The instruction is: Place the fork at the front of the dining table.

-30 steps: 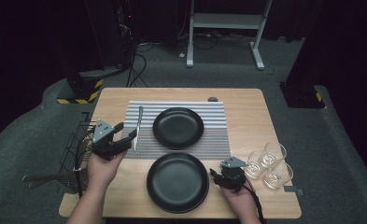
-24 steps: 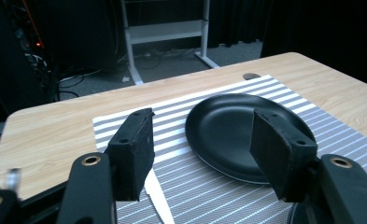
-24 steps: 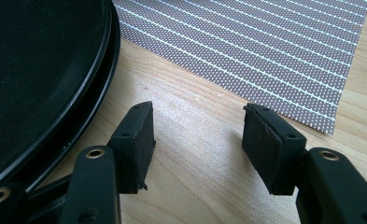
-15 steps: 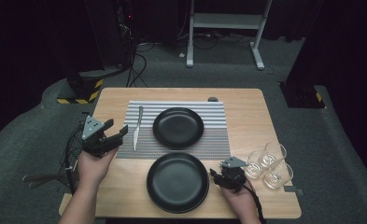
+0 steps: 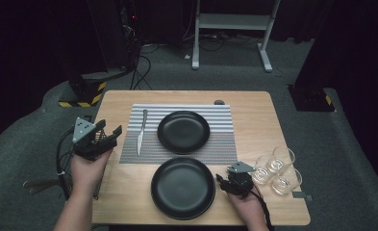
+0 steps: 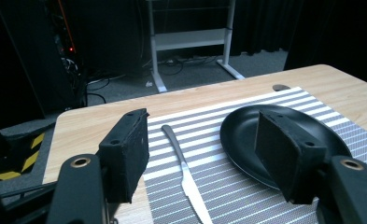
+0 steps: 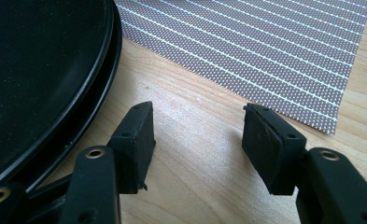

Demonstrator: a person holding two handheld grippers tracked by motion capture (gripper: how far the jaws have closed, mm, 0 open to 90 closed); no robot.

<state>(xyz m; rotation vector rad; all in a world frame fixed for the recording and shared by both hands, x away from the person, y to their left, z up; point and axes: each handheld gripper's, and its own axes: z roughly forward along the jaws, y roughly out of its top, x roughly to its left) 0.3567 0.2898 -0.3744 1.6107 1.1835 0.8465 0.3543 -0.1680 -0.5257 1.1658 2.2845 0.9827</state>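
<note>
Left gripper [image 5: 110, 133] off the table's left edge, jaws apart, just opening, empty. Silver table knife [image 5: 140, 133] lies on striped grey placemat [image 5: 223, 144], beside far black round plate [image 5: 183, 131]. Right gripper [image 7: 197, 137] jaws apart, empty, beside near black plate [image 5: 182, 187].

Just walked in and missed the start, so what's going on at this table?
A person is setting a table with a gripper in each hand. The left gripper, jaws just opening with nothing between them, hangs beside a knife lying on the striped mat left of a black plate. The right gripper rests open on the table beside a second plate. Three glasses wait at the right.
</note>
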